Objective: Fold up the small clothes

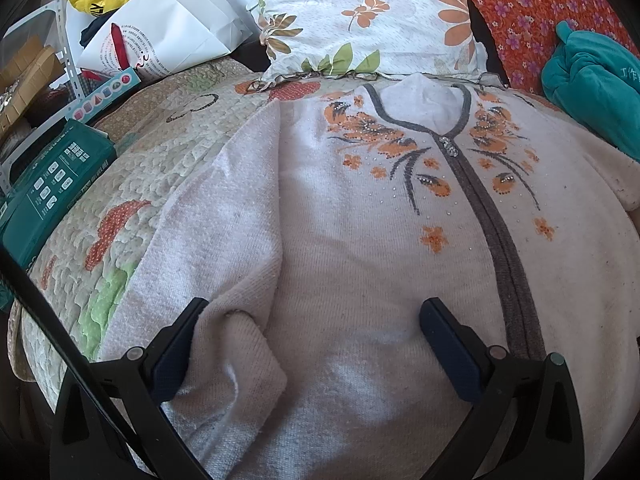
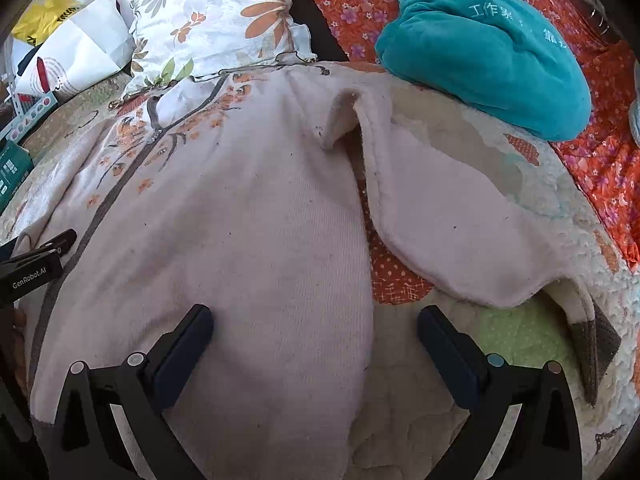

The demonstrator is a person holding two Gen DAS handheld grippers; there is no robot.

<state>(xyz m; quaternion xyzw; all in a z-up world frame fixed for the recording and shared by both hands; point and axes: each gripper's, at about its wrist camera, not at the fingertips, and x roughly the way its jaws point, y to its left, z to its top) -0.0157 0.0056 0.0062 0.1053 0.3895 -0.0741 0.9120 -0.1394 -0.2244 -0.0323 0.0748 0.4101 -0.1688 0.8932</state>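
Pale knitted cardigan (image 1: 360, 240) spread front-up on a quilted bedspread (image 1: 132, 184), neckline toward a flowered pillow (image 1: 360, 12), grey zip band (image 1: 496, 232) closed. Left gripper (image 1: 316, 360) released, jaws wide, low over the hem beside a sleeve (image 1: 224, 240) lying along the body. Right gripper (image 2: 316, 356) likewise released, straddling the cardigan's side edge; the other sleeve (image 2: 452, 236) splayed outward. Likely soft, thick, limp, fairly light, not slippery. Best pinched at cuff (image 2: 596, 344) or hem edge, 1 layer at a time.
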